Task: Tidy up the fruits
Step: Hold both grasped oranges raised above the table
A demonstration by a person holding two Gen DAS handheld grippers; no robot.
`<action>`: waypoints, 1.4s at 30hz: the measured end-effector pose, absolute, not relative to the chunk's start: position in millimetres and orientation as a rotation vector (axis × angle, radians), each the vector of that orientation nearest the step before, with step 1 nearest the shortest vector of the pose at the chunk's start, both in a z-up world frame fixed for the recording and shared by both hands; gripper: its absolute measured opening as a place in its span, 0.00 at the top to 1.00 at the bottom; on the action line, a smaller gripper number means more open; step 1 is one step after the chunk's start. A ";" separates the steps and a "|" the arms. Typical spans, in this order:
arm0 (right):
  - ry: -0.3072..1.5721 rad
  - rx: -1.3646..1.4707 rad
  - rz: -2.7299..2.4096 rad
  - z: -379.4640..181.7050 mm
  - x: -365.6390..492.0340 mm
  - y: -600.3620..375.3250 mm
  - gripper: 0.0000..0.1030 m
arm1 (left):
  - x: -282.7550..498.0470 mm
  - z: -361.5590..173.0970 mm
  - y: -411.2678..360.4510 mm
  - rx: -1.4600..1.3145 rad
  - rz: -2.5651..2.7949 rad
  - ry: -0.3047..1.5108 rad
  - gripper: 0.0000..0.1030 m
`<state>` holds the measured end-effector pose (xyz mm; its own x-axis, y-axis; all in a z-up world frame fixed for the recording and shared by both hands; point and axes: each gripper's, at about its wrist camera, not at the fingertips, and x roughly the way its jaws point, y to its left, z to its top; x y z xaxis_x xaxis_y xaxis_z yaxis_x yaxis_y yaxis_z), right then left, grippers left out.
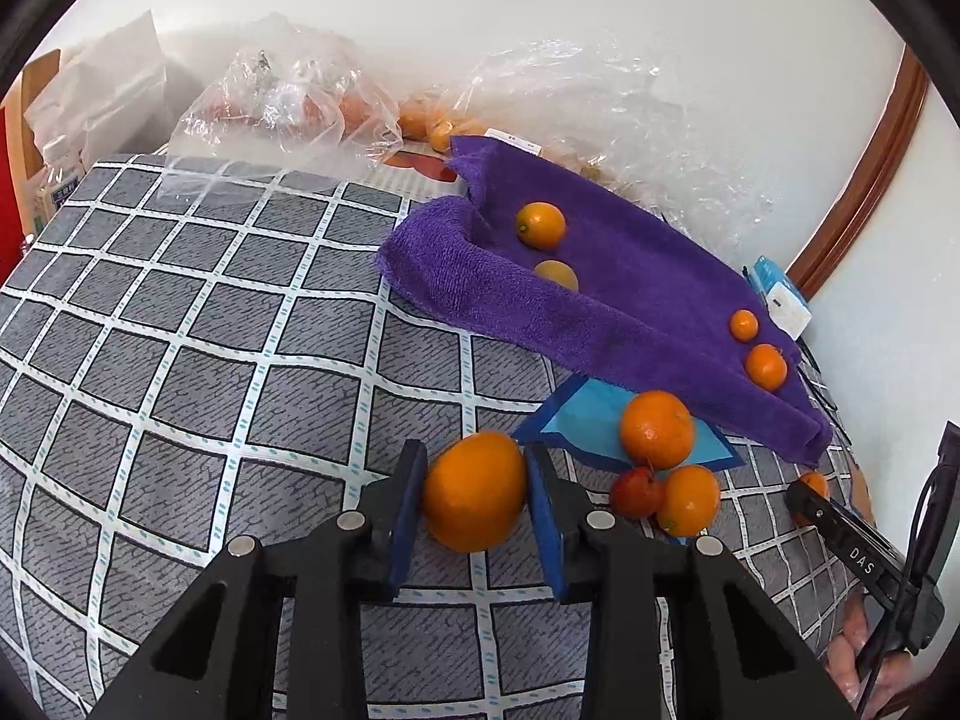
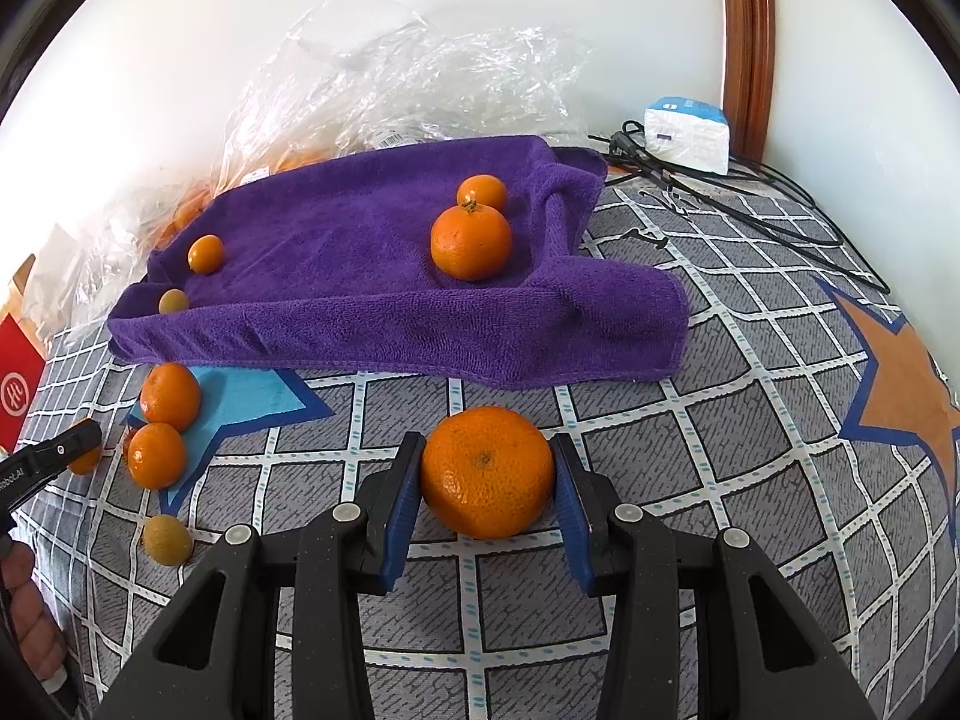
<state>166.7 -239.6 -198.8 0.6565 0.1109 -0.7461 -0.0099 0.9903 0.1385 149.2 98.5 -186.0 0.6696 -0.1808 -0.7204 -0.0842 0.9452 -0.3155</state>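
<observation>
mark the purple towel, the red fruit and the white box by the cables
purple towel (image 2: 360,252): right wrist view, bare middle of the cloth.
red fruit (image 1: 637,492): left wrist view, middle of its skin.
white box (image 2: 690,135): right wrist view, its front face.

Our left tongs (image 1: 477,495) and right tongs (image 2: 486,495) look identical: chunky matte black plastic arms, round silver screws, blue pads (image 2: 399,495) inside, white lettering, a black cable.
</observation>
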 end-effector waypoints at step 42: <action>0.846 0.114 0.071 -195.9 165.7 -238.4 0.60 | 135.0 -168.2 91.9 -0.263 0.036 0.705 0.70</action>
